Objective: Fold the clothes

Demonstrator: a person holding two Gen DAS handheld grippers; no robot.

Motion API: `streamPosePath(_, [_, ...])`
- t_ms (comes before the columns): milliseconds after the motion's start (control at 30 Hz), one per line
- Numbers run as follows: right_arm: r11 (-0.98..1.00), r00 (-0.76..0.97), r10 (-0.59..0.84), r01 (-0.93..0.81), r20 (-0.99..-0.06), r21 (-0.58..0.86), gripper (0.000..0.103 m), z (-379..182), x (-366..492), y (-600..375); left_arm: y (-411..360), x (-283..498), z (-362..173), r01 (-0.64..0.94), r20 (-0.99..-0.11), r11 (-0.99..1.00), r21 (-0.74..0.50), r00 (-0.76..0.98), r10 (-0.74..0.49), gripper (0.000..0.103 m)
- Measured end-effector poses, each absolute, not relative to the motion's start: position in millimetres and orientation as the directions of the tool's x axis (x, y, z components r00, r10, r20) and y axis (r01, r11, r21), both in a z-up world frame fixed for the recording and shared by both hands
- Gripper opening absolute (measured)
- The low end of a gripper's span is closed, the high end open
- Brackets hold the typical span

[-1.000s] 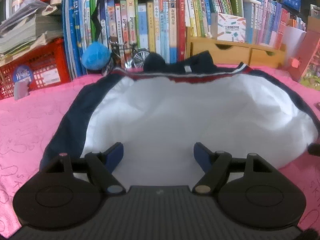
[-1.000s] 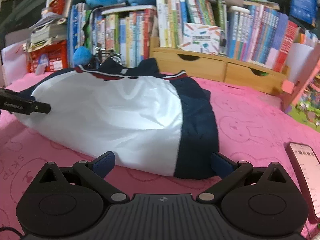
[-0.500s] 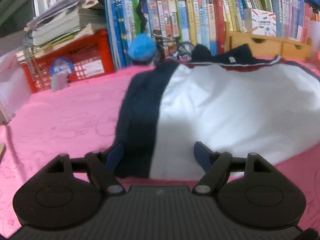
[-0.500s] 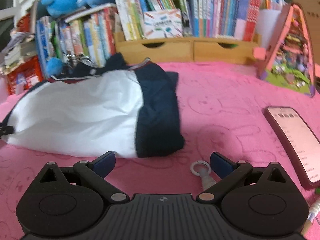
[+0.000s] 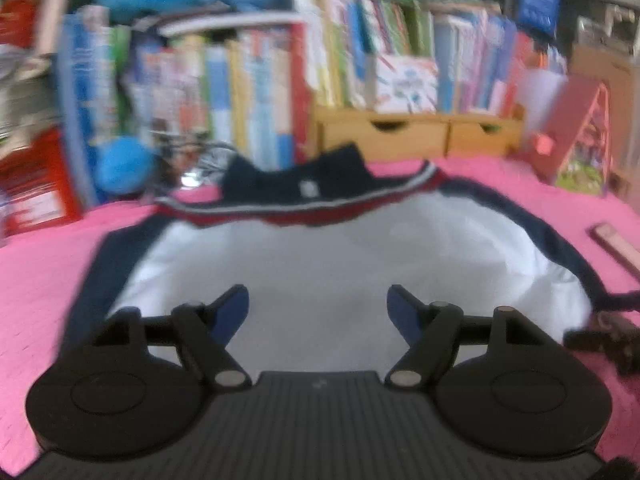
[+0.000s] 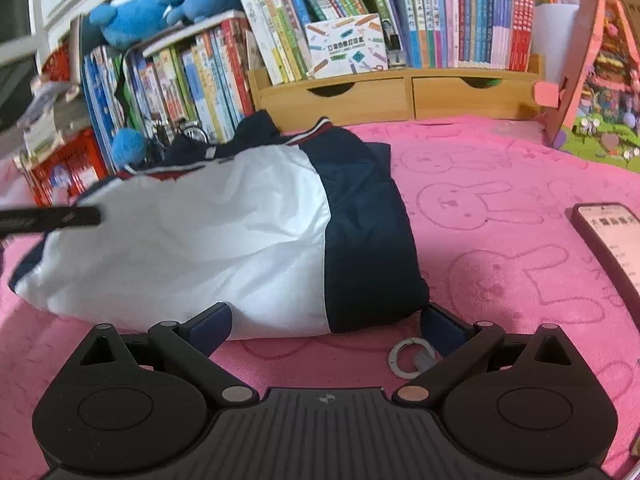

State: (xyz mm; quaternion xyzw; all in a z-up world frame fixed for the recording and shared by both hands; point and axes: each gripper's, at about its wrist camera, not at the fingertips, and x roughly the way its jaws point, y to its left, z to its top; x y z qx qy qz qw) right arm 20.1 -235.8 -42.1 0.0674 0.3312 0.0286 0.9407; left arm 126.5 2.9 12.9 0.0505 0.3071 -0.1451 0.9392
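A folded jacket point(image 5: 344, 264), white in the middle with navy sides and a red-and-white striped collar, lies on the pink blanket point(image 5: 36, 272). My left gripper point(image 5: 318, 308) hovers over its white near part in a blurred view. Its jaws are closing, with only the cloth seen below them and nothing pressed by the pads. In the right wrist view the jacket point(image 6: 224, 236) shows its navy right side, and my right gripper point(image 6: 326, 326) stands open at the near hem. The left gripper point(image 6: 52, 218) shows there as a black bar at the left edge.
A metal ring point(image 6: 412, 356) lies on the blanket by the right finger. A phone point(image 6: 608, 240) lies at the right. Rows of books point(image 6: 460, 20), a wooden drawer shelf point(image 6: 400, 96), a red crate point(image 6: 60, 168) and blue plush toys point(image 6: 136, 12) line the back.
The left view swung to the jacket's left navy side, then back over its white middle. The right view rolled and came up to the near hem, and the metal ring came into sight.
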Motion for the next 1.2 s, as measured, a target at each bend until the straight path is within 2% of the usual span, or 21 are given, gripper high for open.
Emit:
streamPosePath(67, [0.995, 0.772, 0.073, -0.009, -0.632, 0.104, 0.103, -43.5, 21.5, -229.2, -6.9, 156.5, 3.2, 0.297, -0.624, 0.955, 0.015, 0.749, -0.223, 0.068])
streamPosePath(133, [0.998, 0.765, 0.047, -0.009, -0.642, 0.062, 0.103, -45.0, 23.5, -222.5, -8.9, 191.3, -12.4, 0.228, -0.667, 0.973, 0.046, 0.732, -0.140, 0.068])
streamPosePath(267, [0.999, 0.761, 0.031, -0.009, -0.648, 0.037, 0.103, -47.1, 24.0, -218.6, 1.2, 216.0, -19.2, 0.083, -0.682, 0.996, -0.040, 0.726, -0.088, 0.066])
streamPosePath(400, [0.999, 0.762, 0.033, -0.010, -0.647, 0.039, 0.103, -47.5, 24.0, -219.1, -9.8, 184.2, -7.2, 0.134, -0.666, 0.991, 0.001, 0.739, -0.099, 0.066])
streamPosePath(467, [0.999, 0.762, 0.032, -0.010, -0.647, 0.038, 0.103, -47.6, 24.0, -218.9, -12.5, 159.8, 1.7, 0.156, -0.644, 0.988, 0.002, 0.756, -0.118, 0.073])
streamPosePath(667, [0.999, 0.763, 0.032, -0.011, -0.646, 0.036, 0.103, -48.2, 23.4, -220.0, -28.9, 100.9, 19.6, 0.186, -0.581, 0.982, 0.003, 0.800, -0.150, 0.077])
streamPosePath(1000, [1.000, 0.761, 0.023, -0.011, -0.648, 0.022, 0.103, -48.8, 24.3, -217.5, -26.2, 75.2, -1.3, 0.145, -0.644, 0.989, -0.025, 0.754, -0.127, 0.077])
streamPosePath(1200, [1.000, 0.762, 0.022, -0.012, -0.648, 0.021, 0.103, -48.5, 24.5, -217.3, -23.6, 69.4, -4.2, 0.139, -0.647, 0.990, -0.027, 0.752, -0.124, 0.078])
